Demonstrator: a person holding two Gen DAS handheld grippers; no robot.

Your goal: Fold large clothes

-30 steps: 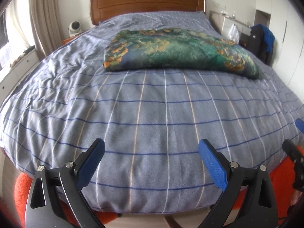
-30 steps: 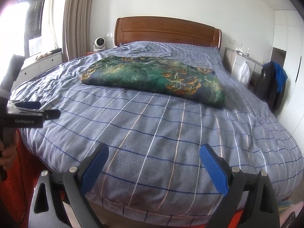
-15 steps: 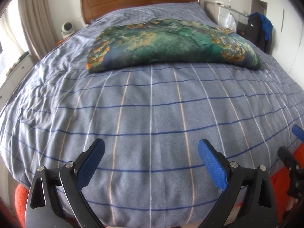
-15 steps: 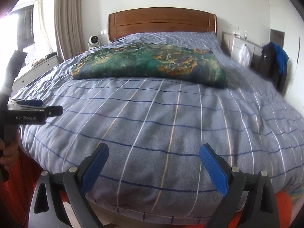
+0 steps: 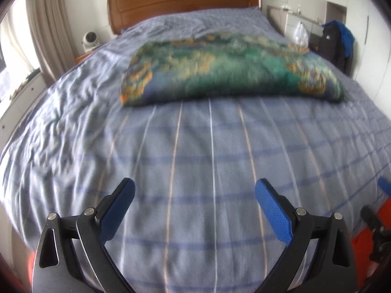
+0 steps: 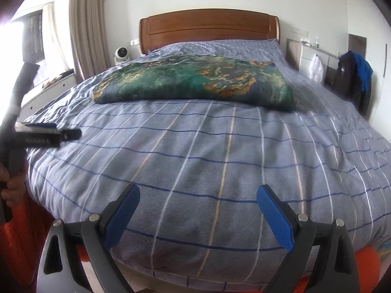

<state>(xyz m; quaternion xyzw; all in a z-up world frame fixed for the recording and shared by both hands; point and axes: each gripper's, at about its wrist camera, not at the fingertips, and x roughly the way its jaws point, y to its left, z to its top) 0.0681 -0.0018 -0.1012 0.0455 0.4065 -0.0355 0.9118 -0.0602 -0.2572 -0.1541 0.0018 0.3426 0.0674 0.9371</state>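
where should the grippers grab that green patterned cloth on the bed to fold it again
Take the green patterned cloth by its two near corners, coming from the foot of the bed. It lies flat as a thick folded slab across the striped duvet, its long near edge facing both open grippers, so the left gripper suits the left corner and the right gripper the right one. Slide one finger under the rounded edge.

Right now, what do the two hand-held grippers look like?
The left hand-held gripper and the right hand-held gripper look alike: black scissor-like arms with silver rivets and textured blue finger pads. Seen from the right wrist view, the left one has a black body with pale lettering too blurred to read, gripped by a hand.
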